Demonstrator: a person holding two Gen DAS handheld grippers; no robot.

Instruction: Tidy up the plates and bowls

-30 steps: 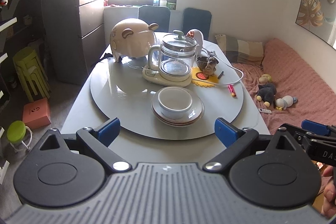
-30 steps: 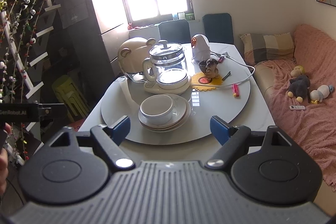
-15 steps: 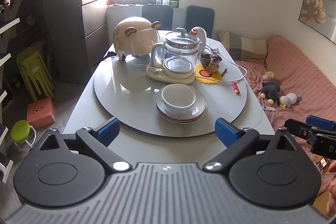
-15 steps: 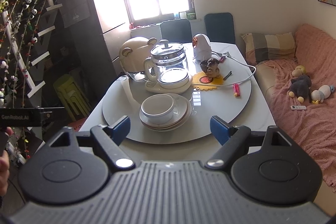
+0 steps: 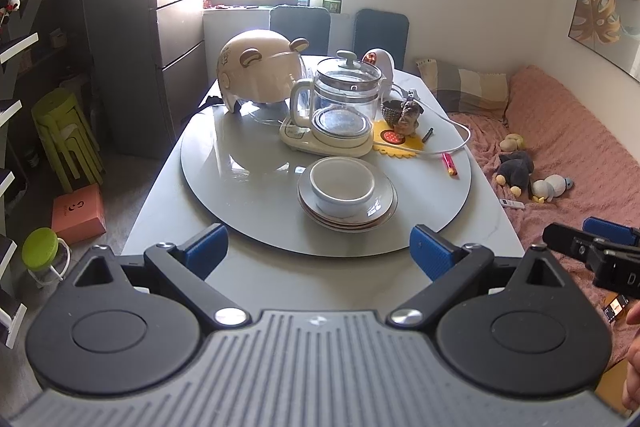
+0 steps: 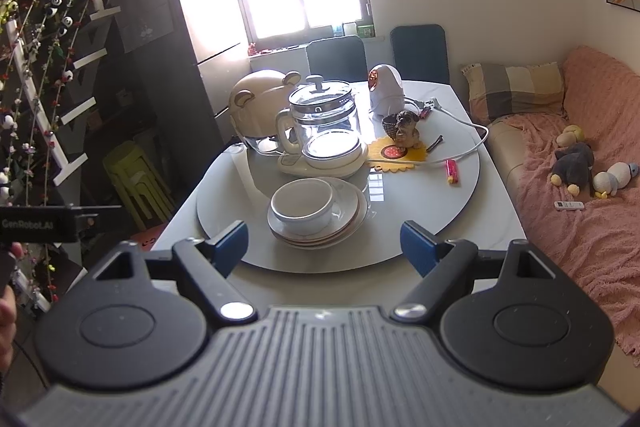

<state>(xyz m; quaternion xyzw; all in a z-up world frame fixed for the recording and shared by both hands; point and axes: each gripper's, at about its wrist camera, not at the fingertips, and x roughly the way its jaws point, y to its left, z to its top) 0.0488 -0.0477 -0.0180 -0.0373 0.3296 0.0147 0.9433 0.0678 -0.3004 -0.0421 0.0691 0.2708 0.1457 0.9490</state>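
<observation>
Nothing on the counter has shifted since the earlier frames: the bowl and plates sit where they were, and only the left wrist view frames the room slightly differently, the stack now appearing a little farther ahead of the left tool [image 5: 318, 253]. Both tools are spread wide with nothing between their blue pads. Ahead of the left tool, just beyond the gap between its fingers and a touch toward its right finger, a white round ceramic bowl [image 5: 343, 186] rests upright on a stack of white plates with brown rims [image 5: 382, 209]; the stack lies on the near part of a grey round glass turntable [image 5: 224, 163] that covers most of the pale counter [image 5: 320, 283]. From the right tool [image 6: 324, 243], the same bowl [image 6: 303, 205] and plates [image 6: 352, 209] lie ahead and slightly toward its left finger, well apart from the pads. Farther ahead of both tools, behind the stack, stands a clear glass kettle with a pale green handle and lid knob [image 5: 344, 103] on its cream base, with a cream bear-shaped helmet [image 5: 262, 71] beyond it toward the left. Off toward the right fingers lie a yellow flower-shaped coaster [image 5: 396, 143], a small brown dog figurine [image 5: 408, 115] standing on it, a white cable [image 5: 456, 143] and a red lighter [image 5: 450, 163]. The right tool's body shows at the right edge of the left wrist view, over a pink bedspread [image 5: 580, 155].
</observation>
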